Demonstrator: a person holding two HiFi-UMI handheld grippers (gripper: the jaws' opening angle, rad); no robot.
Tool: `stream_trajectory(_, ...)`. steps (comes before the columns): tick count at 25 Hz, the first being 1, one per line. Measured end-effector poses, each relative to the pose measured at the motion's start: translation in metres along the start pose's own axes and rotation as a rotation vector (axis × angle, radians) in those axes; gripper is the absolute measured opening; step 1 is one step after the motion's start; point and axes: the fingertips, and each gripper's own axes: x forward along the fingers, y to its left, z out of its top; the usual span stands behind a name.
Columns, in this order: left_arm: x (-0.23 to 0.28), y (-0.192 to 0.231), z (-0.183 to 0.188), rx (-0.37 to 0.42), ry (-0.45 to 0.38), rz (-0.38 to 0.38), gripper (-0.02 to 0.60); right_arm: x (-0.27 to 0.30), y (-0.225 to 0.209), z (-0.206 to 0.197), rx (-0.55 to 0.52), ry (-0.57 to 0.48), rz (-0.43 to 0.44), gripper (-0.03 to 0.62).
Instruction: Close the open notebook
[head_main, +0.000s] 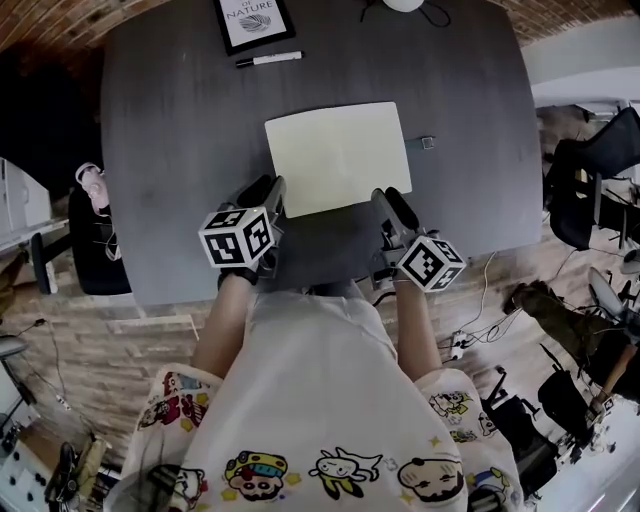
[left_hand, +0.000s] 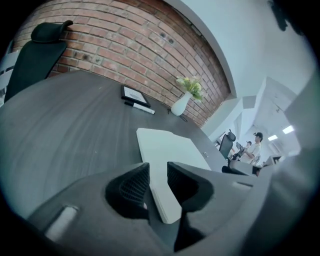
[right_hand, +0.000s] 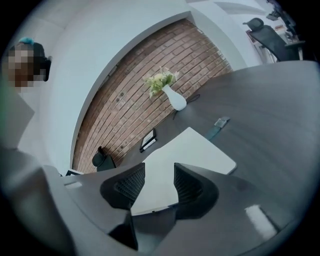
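A pale cream notebook (head_main: 338, 156) lies flat on the dark grey table (head_main: 170, 180), showing one plain face. My left gripper (head_main: 275, 192) hovers at its near left corner, and the left gripper view shows the notebook (left_hand: 170, 150) through the gap of that gripper (left_hand: 157, 172). My right gripper (head_main: 388, 200) hovers at the near right corner, and the notebook (right_hand: 200, 150) likewise shows through its gap (right_hand: 159, 172). Both pairs of jaws stand a little apart, with nothing pressed between the pads.
A framed card (head_main: 254, 22) and a black marker (head_main: 268, 59) lie at the table's far side. A small grey tab (head_main: 427, 143) sits right of the notebook. A white vase with flowers (left_hand: 180, 106) stands near the brick wall. Office chairs (head_main: 95, 240) flank the table.
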Motion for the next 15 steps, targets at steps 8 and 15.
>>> stream_trajectory(8,0.017,0.013,-0.02,-0.151,0.046,0.022,0.103,0.006,-0.013,-0.021,0.129,0.013,0.004,0.178)
stream_trajectory(15,0.025,0.01,-0.024,-0.222,0.075,0.042,0.103,-0.001,-0.019,-0.019,0.167,-0.012,0.004,0.178)
